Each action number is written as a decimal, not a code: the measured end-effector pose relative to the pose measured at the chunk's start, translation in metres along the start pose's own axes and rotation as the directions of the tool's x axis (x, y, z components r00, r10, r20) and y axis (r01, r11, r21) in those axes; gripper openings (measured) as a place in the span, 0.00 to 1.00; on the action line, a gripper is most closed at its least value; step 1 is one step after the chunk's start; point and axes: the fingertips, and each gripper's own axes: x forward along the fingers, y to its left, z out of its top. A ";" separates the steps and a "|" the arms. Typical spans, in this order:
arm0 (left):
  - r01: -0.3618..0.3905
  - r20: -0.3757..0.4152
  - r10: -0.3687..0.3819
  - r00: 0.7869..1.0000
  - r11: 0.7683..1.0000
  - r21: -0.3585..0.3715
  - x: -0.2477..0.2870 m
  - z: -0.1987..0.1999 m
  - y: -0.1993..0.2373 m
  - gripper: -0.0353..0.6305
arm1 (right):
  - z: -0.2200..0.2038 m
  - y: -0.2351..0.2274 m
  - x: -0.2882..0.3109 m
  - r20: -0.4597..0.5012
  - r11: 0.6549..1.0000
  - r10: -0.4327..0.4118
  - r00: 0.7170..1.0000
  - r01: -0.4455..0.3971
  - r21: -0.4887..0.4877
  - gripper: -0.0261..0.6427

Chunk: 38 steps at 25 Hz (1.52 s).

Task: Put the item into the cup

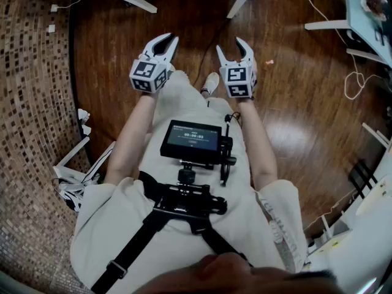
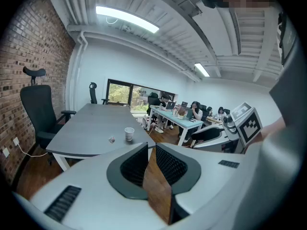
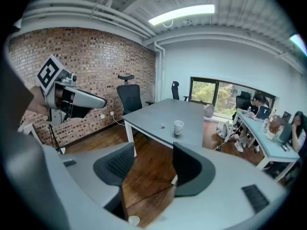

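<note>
Left hand-held gripper point(image 2: 151, 146) had its jaws nearly together, nothing between them. Right hand-held gripper point(image 3: 153, 147) stood open and empty. The item point(image 3: 163, 125) lay on the counter point(image 3: 158, 110) well ahead of both, just left of the cup point(image 3: 178, 127). Recommended: close the distance first, then bring the open jaws squarely over the item. The counter's near edge faced the approach, and bare floor point(image 3: 144, 174) lay between, unobstructed.
</note>
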 end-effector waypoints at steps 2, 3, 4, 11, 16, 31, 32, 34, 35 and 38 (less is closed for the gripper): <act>0.006 -0.006 -0.006 1.000 1.000 0.001 0.002 0.000 -0.002 0.13 | 0.001 -0.002 0.000 0.000 1.000 -0.004 1.000 0.004 0.003 0.44; 0.010 -0.009 -0.010 1.000 1.000 0.001 0.003 0.000 -0.003 0.13 | 0.001 -0.004 0.000 -0.001 1.000 -0.007 1.000 0.007 0.005 0.44; 0.015 -0.012 -0.015 1.000 1.000 0.000 0.005 0.000 -0.004 0.13 | 0.002 -0.006 -0.001 -0.002 1.000 -0.010 1.000 0.010 0.005 0.44; 0.068 -0.035 -0.067 0.997 0.998 0.011 0.027 0.015 0.024 0.13 | 0.021 -0.008 0.025 -0.020 0.999 -0.035 0.999 0.036 0.021 0.43; 0.104 -0.051 -0.102 0.993 0.994 0.026 0.045 0.027 0.046 0.13 | 0.040 -0.004 0.048 -0.025 0.998 -0.044 0.999 0.044 0.034 0.43; 0.219 -0.085 -0.213 0.973 0.973 0.071 0.075 0.039 0.095 0.13 | 0.076 0.004 0.096 -0.011 0.988 -0.130 0.992 0.130 0.082 0.43; 0.223 -0.084 -0.216 0.973 0.972 0.075 0.077 0.041 0.096 0.13 | 0.079 0.002 0.097 -0.007 0.987 -0.134 0.991 0.135 0.082 0.43; 0.226 -0.084 -0.220 0.972 0.971 0.080 0.081 0.043 0.099 0.13 | 0.081 0.001 0.100 -0.006 0.986 -0.140 0.990 0.140 0.086 0.43; 0.227 -0.083 -0.221 0.972 0.971 0.079 0.082 0.044 0.100 0.13 | 0.083 0.000 0.100 -0.005 0.987 -0.142 0.990 0.142 0.082 0.43; 0.230 -0.078 -0.224 0.971 0.971 0.073 0.083 0.048 0.106 0.13 | 0.087 0.000 0.107 -0.011 0.987 -0.142 0.990 0.143 0.073 0.43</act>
